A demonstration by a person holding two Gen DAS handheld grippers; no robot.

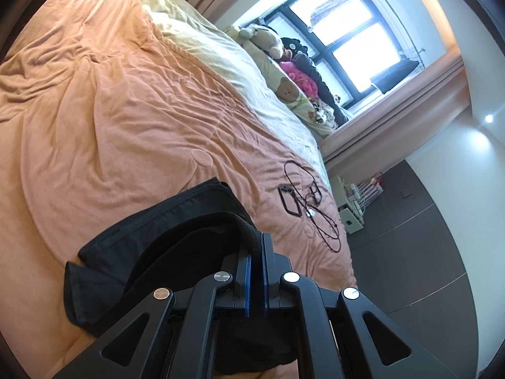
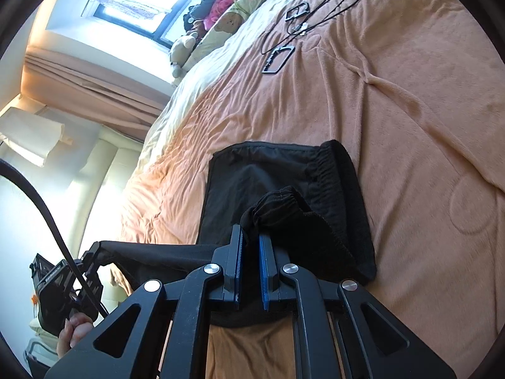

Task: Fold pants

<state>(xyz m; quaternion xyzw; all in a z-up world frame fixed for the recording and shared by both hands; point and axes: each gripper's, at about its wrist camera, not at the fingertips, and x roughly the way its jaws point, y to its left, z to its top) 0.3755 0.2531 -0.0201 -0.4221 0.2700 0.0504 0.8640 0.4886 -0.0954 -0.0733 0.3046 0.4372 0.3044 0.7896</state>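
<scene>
Left claw (image 1: pixel 256 246): its 2 blue-lined jaws are pressed together on a ribbed edge of the black fabric pants (image 1: pixel 176 221). The right wrist view also shows this claw (image 2: pixel 91 254) at lower left, gripped by a hand (image 2: pixel 74 331), with a taut strip of black cloth running from it toward the right claw.

Right claw (image 2: pixel 251 240): jaws closed, pinching a gathered, elastic-edged portion of the same pants (image 2: pixel 268 173), lifted above the lower layer.

The pants lie on the near part of the bed, on a wrinkled peach-orange plush blanket (image 1: pixel 110 110). In the right wrist view the lower layer is spread flat, with a ribbed elastic band along its right edge.

Farther along the blanket, well apart from the pants, lie a black rectangular frame-like object (image 1: pixel 288 200) and a looped thin black cable (image 1: pixel 322 214).

Beyond the blanket: a cream bed sheet (image 1: pixel 208 47), then a pillow printed with bears (image 1: pixel 290 91) and a pile of plush toys (image 1: pixel 268 39) at the far end of the bed.

Behind these: a dark-framed window (image 1: pixel 344 31), brightly lit, flanked by pinkish-brown curtains (image 1: pixel 410 107).
</scene>
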